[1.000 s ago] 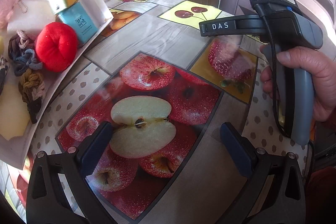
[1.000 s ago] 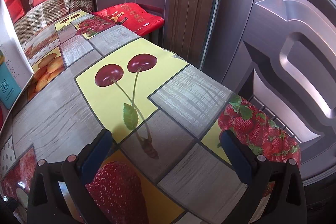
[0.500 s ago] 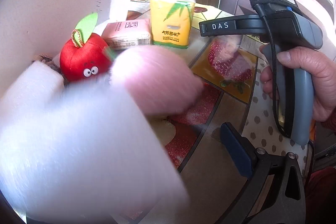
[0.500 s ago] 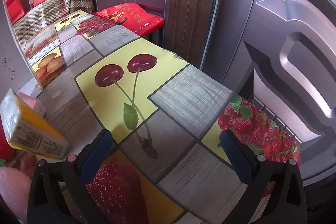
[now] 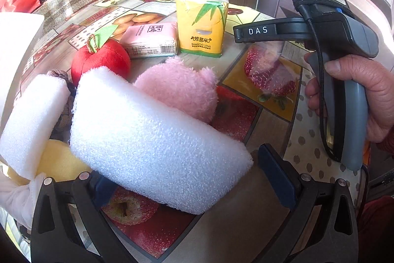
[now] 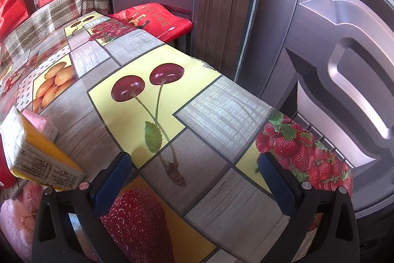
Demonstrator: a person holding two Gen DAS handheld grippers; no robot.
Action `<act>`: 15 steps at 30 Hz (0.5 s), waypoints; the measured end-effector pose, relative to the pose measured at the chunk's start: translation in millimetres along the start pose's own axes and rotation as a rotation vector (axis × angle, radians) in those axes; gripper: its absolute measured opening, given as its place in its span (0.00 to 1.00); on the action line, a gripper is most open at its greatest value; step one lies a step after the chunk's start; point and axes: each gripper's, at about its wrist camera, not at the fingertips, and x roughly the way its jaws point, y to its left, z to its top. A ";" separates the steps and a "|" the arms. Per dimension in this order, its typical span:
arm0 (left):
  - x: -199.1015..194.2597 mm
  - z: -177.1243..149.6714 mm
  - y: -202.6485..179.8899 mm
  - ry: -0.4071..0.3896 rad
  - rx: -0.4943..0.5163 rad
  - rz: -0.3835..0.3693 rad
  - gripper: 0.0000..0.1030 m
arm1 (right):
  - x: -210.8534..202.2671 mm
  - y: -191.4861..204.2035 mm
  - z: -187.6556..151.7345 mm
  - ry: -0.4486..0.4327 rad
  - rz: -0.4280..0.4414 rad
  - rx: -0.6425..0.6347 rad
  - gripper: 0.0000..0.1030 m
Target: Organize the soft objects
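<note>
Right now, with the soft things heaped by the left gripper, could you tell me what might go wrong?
The big white foam block leans on the pink plush toy, overhanging the open left gripper; a nudge could tip it. The upright yellow tissue pack may topple if the pile shifts. The open right gripper sits far from everything.

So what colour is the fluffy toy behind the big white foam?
Pink; the fluffy toy shows best in the left wrist view.
</note>
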 end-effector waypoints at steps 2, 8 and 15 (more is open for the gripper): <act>0.0 0.0 0.0 0.000 0.000 0.000 0.99 | 0.0 0.2 0.0 0.000 0.000 0.000 1.00; 2.1 -0.6 1.1 0.000 0.003 -0.001 0.99 | 0.2 1.2 0.0 0.001 -0.005 -0.005 1.00; 4.1 1.2 -1.5 0.001 0.002 -0.002 0.99 | 0.4 -0.6 0.0 0.003 0.000 -0.002 1.00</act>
